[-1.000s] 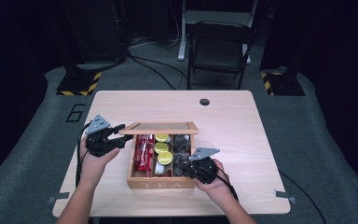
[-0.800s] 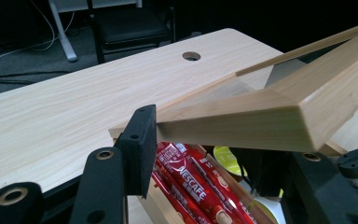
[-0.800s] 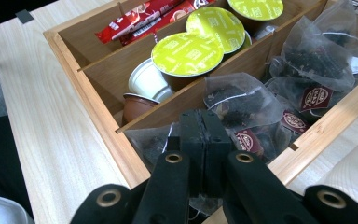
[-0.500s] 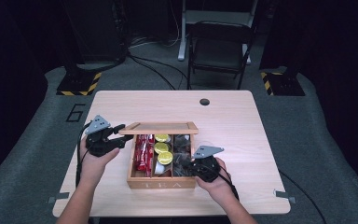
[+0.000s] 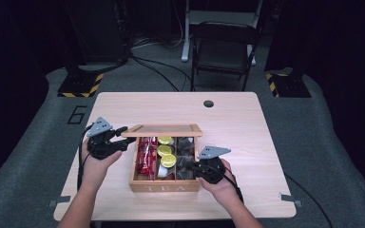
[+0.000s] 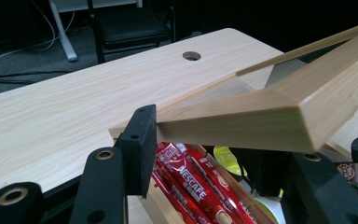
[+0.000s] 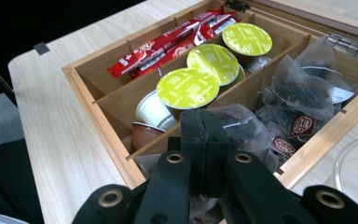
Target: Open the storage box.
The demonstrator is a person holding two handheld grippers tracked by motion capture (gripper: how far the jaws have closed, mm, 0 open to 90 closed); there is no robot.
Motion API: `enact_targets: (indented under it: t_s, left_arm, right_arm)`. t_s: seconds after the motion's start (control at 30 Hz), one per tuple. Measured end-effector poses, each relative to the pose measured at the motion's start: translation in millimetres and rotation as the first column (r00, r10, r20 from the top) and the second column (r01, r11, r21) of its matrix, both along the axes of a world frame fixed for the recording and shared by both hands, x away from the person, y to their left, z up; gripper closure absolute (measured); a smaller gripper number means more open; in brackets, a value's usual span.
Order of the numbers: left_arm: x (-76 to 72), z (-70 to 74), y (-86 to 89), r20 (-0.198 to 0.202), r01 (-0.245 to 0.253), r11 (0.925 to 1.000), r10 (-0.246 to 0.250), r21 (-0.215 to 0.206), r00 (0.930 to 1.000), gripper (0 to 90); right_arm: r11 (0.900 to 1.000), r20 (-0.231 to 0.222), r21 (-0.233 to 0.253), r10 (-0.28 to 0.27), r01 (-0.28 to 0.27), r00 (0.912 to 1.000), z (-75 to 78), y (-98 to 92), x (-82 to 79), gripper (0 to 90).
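A wooden tea box (image 5: 164,186) sits mid-table with its framed lid (image 5: 164,129) raised. My left gripper (image 5: 123,137) is shut on the lid's left corner; in the left gripper view the lid (image 6: 242,116) lies between the jaws of that gripper (image 6: 205,163). The box holds red coffee sticks (image 7: 168,44), green-topped capsules (image 7: 189,86) and clear tea bags (image 7: 303,88). My right gripper (image 5: 187,166) reaches into the right compartment. Its jaws (image 7: 204,135) are pressed together on the edge of a tea bag (image 7: 247,128).
The light wood table (image 5: 247,123) has a cable hole (image 5: 208,103) near its far edge. A black chair (image 5: 223,42) stands behind it. A clear round rim (image 7: 354,163) lies on the table beside the box.
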State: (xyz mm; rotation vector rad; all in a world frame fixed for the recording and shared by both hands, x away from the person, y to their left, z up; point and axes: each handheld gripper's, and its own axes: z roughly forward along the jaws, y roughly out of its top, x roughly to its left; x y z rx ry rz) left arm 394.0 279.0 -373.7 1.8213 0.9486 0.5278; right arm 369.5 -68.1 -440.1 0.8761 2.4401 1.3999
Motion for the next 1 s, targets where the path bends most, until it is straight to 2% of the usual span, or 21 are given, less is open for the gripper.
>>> enact_targets:
  t_s: [0.43,0.53,0.67,0.73,0.77,0.83,0.9,1.0]
  left_arm:
    - [-0.1,0.0,-0.1,0.0,-0.001,1.0,0.001,0.0,1.0,50.5]
    - [-0.1,0.0,-0.1,0.0,-0.001,1.0,0.001,0.0,1.0,50.5]
    - [-0.2,-0.1,-0.2,0.0,-0.001,1.0,0.001,0.001,1.0,50.5]
    - [-0.1,-0.4,-0.5,0.004,-0.004,1.0,0.004,-0.002,1.0,50.5]
    - [-0.2,-0.4,-0.4,0.004,-0.003,1.0,0.003,-0.001,1.0,50.5]
    - [-0.2,-0.4,-0.4,0.004,-0.003,1.0,0.003,-0.001,1.0,50.5]
    - [-0.2,-0.4,-0.4,0.004,-0.003,1.0,0.003,-0.001,1.0,50.5]
    - [-0.2,-0.4,-0.4,0.004,-0.003,1.0,0.003,-0.001,1.0,50.5]
  right_arm:
    - [1.0,0.013,0.022,-0.016,0.016,0.9998,7.0,-4.5,-0.1,90.0]
    - [1.0,-0.003,0.016,-0.01,0.01,0.9999,3.0,-2.9,1.8,90.0]
    - [1.0,-0.03,-0.016,-0.007,0.006,0.9995,-7.2,1.3,6.0,90.0]
    - [0.999,-0.042,-0.031,-0.014,0.013,0.999,-11.1,2.7,7.8,86.7]
    - [0.999,-0.034,-0.038,-0.013,0.012,0.9993,-12.5,2.5,9.2,83.4]
    - [0.999,-0.061,-0.033,-0.028,0.026,0.9978,-13.7,3.2,9.5,78.5]
    - [0.999,-0.053,-0.025,-0.041,0.039,0.9978,-12.9,2.3,8.8,71.0]
    - [1.0,-0.039,-0.01,-0.029,0.028,0.9988,-10.7,0.3,6.5,64.9]
